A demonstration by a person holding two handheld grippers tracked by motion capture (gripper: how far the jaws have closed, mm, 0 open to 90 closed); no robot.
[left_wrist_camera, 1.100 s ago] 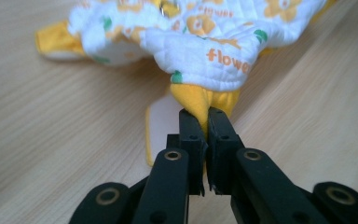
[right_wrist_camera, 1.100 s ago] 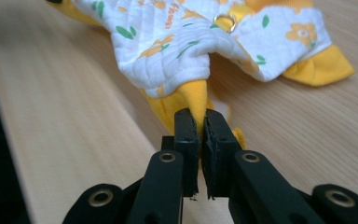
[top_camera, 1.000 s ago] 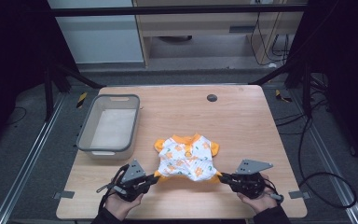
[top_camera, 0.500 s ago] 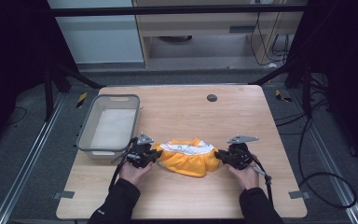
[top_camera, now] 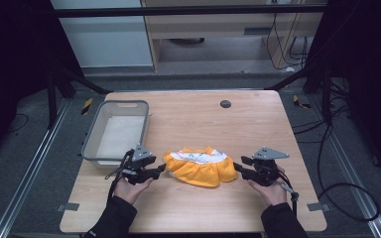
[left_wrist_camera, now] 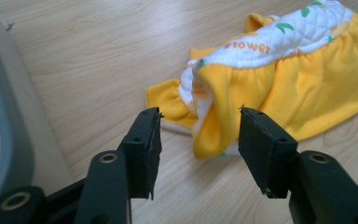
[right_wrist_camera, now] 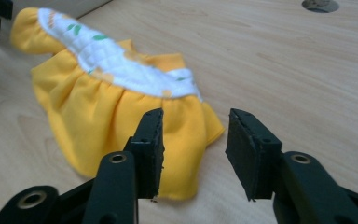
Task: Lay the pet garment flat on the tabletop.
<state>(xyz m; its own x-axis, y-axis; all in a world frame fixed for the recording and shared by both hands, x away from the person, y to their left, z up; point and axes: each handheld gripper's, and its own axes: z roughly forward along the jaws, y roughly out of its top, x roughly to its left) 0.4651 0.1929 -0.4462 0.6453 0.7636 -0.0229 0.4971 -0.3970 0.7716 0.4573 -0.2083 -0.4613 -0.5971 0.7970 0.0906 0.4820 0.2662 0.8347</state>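
Wooden table [top_camera: 188, 114]; grey plastic bin [top_camera: 115, 131] at left side, hollow side up; small dark round hole [top_camera: 225, 103] in tabletop toward far edge.
Yellow-and-white garment [top_camera: 198, 166] folded in a heap on tabletop near front centre, between both grippers, just right of bin; white quilted band on top, yellow ruffle toward person.
Left gripper [top_camera: 159, 169] at garment's left end; jaws just been opening, released, cloth edge ahead of pads [left_wrist_camera: 144, 137], not pinched.
Right gripper [top_camera: 237, 167] at right end; jaws likewise just opened, released; fabric behind the gap.
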